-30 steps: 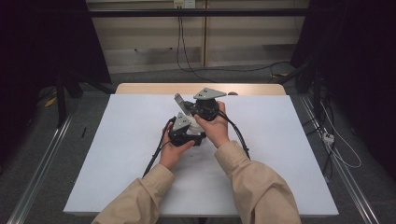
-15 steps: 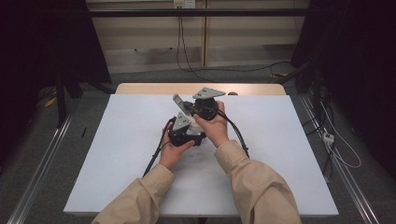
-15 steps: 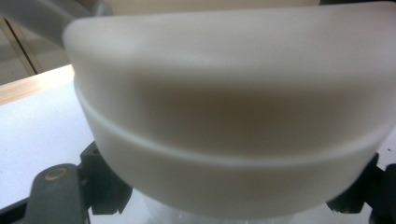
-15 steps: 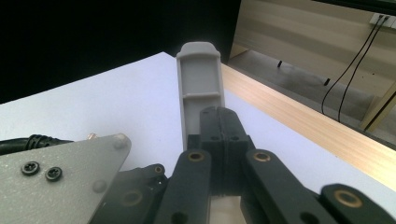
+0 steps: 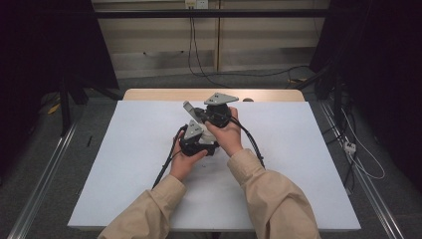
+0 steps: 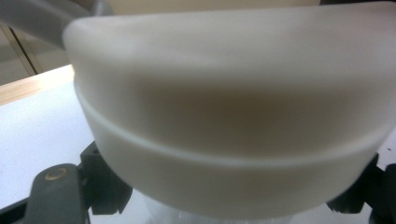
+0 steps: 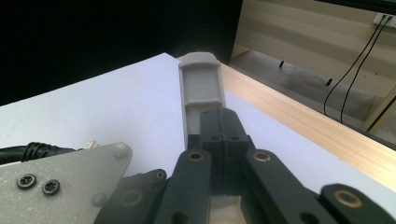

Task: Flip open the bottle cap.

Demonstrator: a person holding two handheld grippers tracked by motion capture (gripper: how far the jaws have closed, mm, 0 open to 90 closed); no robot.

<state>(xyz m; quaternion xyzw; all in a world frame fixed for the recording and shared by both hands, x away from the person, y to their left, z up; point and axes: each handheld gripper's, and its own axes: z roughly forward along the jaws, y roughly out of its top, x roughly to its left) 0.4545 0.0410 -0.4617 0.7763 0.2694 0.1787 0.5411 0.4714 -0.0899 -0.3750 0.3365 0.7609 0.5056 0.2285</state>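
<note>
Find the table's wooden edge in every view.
High view: the wooden edge runs along the far side of the white sheet.
Left gripper view: the edge is a slanting strip at the left, above the sheet.
Right gripper view: the edge is a diagonal band right of the shut right claw.
Shared landmark: the white sheet bordering it.

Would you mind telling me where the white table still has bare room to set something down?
The white table is bare left of the left tool and right of the right tool, out to both edges. The middle is crowded: both hands, tools and trailing cables.
</note>
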